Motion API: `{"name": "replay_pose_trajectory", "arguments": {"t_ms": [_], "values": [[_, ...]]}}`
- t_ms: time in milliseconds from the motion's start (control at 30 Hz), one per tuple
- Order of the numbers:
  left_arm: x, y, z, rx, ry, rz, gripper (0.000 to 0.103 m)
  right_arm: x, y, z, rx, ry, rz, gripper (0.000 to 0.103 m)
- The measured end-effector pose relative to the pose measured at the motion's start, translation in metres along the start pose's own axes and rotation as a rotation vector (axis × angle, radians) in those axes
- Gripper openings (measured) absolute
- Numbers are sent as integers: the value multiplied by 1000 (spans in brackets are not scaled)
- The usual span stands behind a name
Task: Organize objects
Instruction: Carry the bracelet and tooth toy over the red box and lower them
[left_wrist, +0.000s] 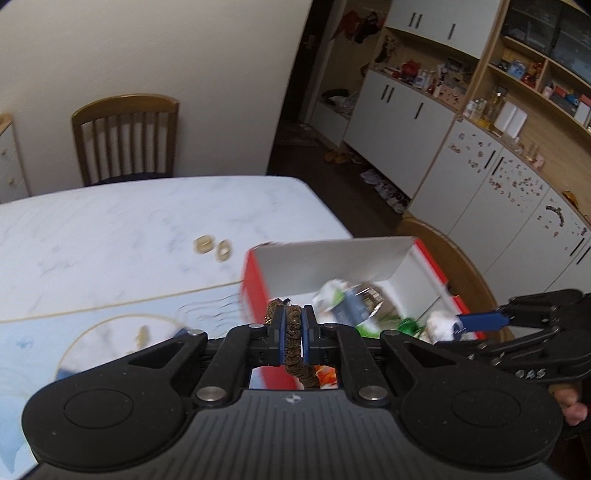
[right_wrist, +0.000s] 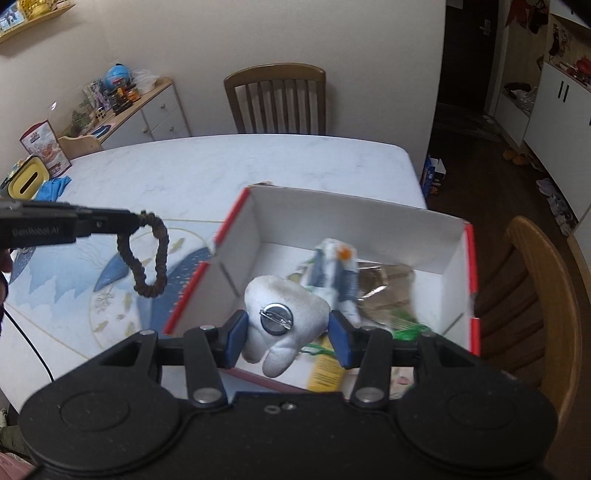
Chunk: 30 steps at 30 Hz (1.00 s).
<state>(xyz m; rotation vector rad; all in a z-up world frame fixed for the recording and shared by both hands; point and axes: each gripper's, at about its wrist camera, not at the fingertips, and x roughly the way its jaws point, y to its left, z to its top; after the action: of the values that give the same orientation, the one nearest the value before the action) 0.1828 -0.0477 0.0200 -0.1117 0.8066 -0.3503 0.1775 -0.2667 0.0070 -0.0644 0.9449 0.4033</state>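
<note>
— Where are the task's things held?
— A brown hair tie (right_wrist: 147, 254) is clamped in the left gripper (left_wrist: 293, 325), left of the box (right_wrist: 354, 218) in the right wrist view. A white tooth-shaped plush (right_wrist: 284, 325) is grasped between the right gripper's (right_wrist: 286, 334) blue pads, low in frame, over the box's near edge.
— Open room?
— Bare marble table (right_wrist: 221, 166) is seen beyond the box, toward the chair (right_wrist: 275, 99).
— Anything unclear?
— The box's contents are blurred; two small gold pieces (left_wrist: 214, 249) cannot be identified.
</note>
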Motion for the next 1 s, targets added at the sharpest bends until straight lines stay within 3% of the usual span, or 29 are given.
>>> {"name": "replay_pose_trajectory", "arguments": {"t_ms": [367,700,1000], "values": [[42,-60,20,67,33,-75,8,1,-44,-7,4,14,-5,46],[91,-84,9,110,171,-119,8,21,-69,-13,-23,50,-12,46],[124,-77,-7,107,274,-69,8,50,-79,-15,-73,109,-12,46]]}}
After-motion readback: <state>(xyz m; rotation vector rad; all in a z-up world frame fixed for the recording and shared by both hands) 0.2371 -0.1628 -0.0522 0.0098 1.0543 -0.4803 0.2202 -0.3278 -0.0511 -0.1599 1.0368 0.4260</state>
